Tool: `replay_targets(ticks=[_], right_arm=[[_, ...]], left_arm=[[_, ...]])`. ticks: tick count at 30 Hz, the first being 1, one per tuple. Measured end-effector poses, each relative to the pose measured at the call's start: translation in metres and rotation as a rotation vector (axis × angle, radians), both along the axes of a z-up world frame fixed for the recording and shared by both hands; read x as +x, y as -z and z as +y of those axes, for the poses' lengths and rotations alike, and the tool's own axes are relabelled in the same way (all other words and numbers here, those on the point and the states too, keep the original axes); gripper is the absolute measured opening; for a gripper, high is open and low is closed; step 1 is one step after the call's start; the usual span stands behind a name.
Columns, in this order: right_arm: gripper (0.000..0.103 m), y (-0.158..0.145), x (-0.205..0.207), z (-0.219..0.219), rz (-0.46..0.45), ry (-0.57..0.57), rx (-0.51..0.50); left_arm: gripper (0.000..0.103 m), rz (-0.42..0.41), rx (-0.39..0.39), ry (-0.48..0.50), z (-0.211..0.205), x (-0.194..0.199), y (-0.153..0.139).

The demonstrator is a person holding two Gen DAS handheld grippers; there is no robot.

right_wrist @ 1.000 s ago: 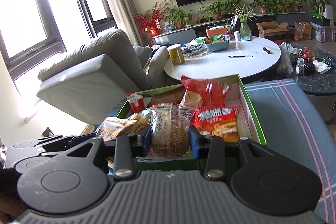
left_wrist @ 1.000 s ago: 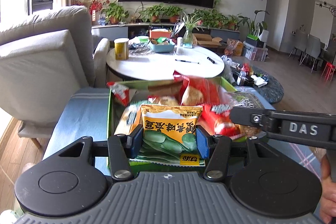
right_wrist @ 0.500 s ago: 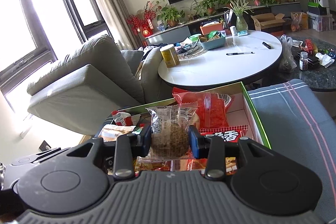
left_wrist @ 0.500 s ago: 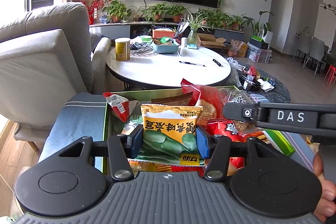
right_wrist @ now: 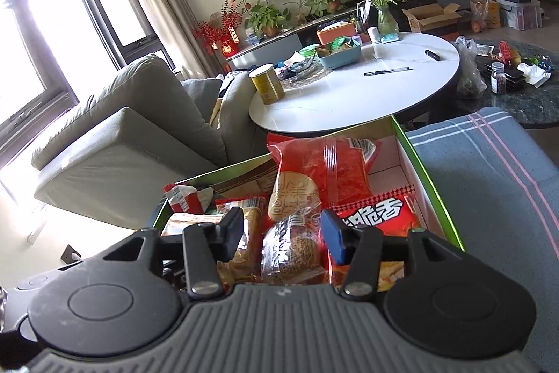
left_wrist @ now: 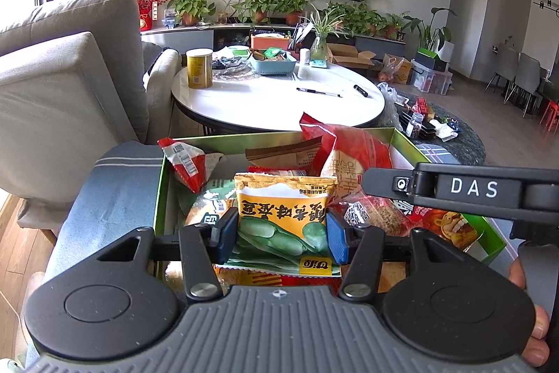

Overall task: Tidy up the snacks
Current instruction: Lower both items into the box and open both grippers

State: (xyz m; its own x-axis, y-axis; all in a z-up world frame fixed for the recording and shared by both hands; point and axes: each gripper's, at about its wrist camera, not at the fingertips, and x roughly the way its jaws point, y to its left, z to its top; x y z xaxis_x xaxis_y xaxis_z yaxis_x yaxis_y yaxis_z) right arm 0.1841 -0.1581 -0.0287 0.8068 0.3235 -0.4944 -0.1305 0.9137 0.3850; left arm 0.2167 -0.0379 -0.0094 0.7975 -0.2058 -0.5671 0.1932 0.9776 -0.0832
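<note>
Gripping a bean snack packet (left_wrist: 283, 222), left tongs (left_wrist: 282, 235) clamp; right tongs (right_wrist: 283, 235) gape, empty.

**Green box on a striped blue-grey cushion**

A blue-grey cushioned seat (right_wrist: 489, 170) with pale and pink stripes carries an open green-rimmed box (right_wrist: 424, 170), crowded with snack packets. Behind stands a round white table (left_wrist: 279, 103) bearing a yellow canister (left_wrist: 199, 68), a blue basket (left_wrist: 273, 65), and a pen (left_wrist: 318, 92).

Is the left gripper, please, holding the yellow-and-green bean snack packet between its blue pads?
Yes, the left gripper has both pads pressed against the sides of the yellow-and-green bean snack packet.
</note>
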Motion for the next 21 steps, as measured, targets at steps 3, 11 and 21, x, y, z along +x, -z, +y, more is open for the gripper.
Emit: replay_targets(ticks=[3,11,21], right_arm=[[0.076,0.0,-0.003,0.001,0.002,0.003,0.001],[0.076,-0.002,-0.007,0.002,-0.016,0.007,-0.007],[0.076,-0.006,-0.016,-0.001,-0.03,0.025,0.002]], left_arm=[[0.049,0.006,0.002,0.004,-0.001,0.0,0.001],[0.049,0.009,-0.002,0.002,0.0,-0.002,0.0],[0.059,-0.013,-0.011,-0.024,0.006,-0.014,-0.008]])
